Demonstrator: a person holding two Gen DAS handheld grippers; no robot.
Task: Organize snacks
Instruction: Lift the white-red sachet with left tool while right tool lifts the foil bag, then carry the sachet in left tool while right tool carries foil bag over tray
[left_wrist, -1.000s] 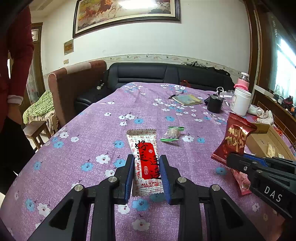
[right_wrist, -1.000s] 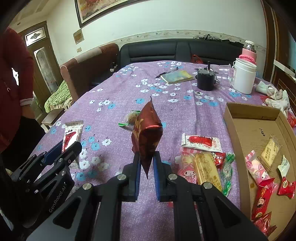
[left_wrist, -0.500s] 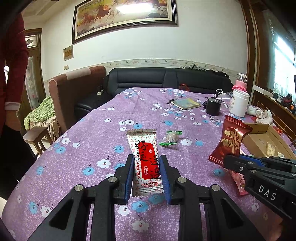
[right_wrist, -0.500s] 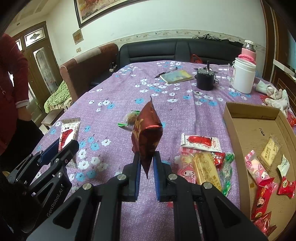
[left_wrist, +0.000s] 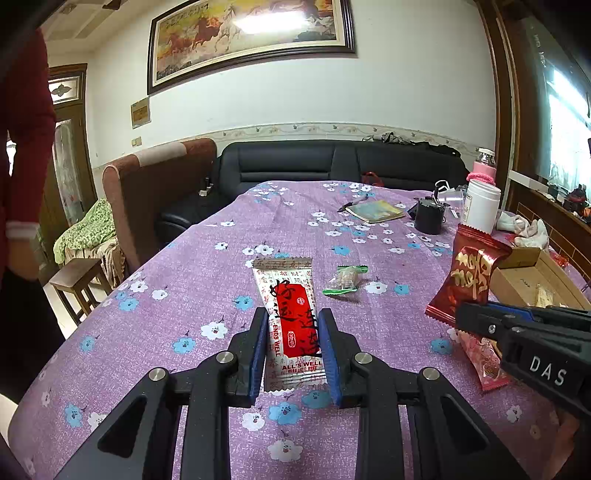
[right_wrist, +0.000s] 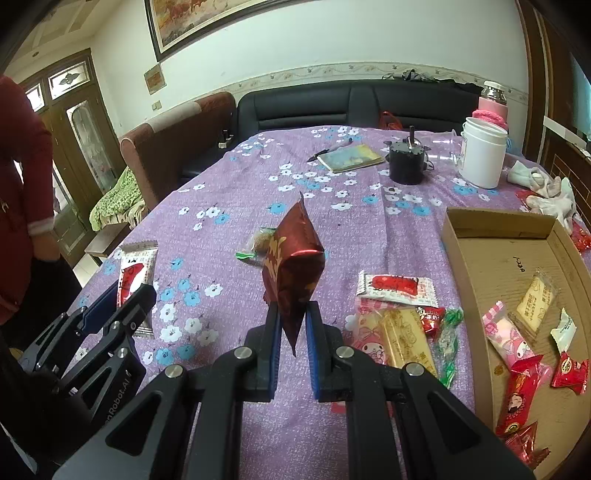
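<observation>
In my left gripper (left_wrist: 293, 345) I held one white-and-red wafer packet (left_wrist: 290, 319), its blue pads pinching the long sides while the packet lay flat on the purple floral tablecloth (left_wrist: 184, 295). My right gripper (right_wrist: 292, 332) was pressed together on one dark red foil snack bag (right_wrist: 293, 266), which stood upright above the cloth, clamped by its lower corner.

One small green-ended candy (left_wrist: 345, 279) lay just beyond the wafer packet, apart from it. To the right of the foil bag sat a loose heap: one white packet with a red label (right_wrist: 395, 286), one pink cartoon packet (right_wrist: 373, 338), one yellow biscuit pack (right_wrist: 404, 338) lying on it, a small red candy (right_wrist: 430, 317) and a green-twisted wrapper (right_wrist: 448, 339) (the heap overlapped, so there may have been more beneath).

The single cardboard box (right_wrist: 498, 225) stood at the right edge of the table. Inside I counted one clear biscuit pack (right_wrist: 533, 301), one pink-striped marshmallow packet (right_wrist: 508, 332), one small white candy (right_wrist: 563, 328) and about four red packets (right_wrist: 517, 395); the corner cut off some.

Further back were one white jar (right_wrist: 482, 153), one black pot (right_wrist: 406, 160) and one notebook (right_wrist: 351, 158).
</observation>
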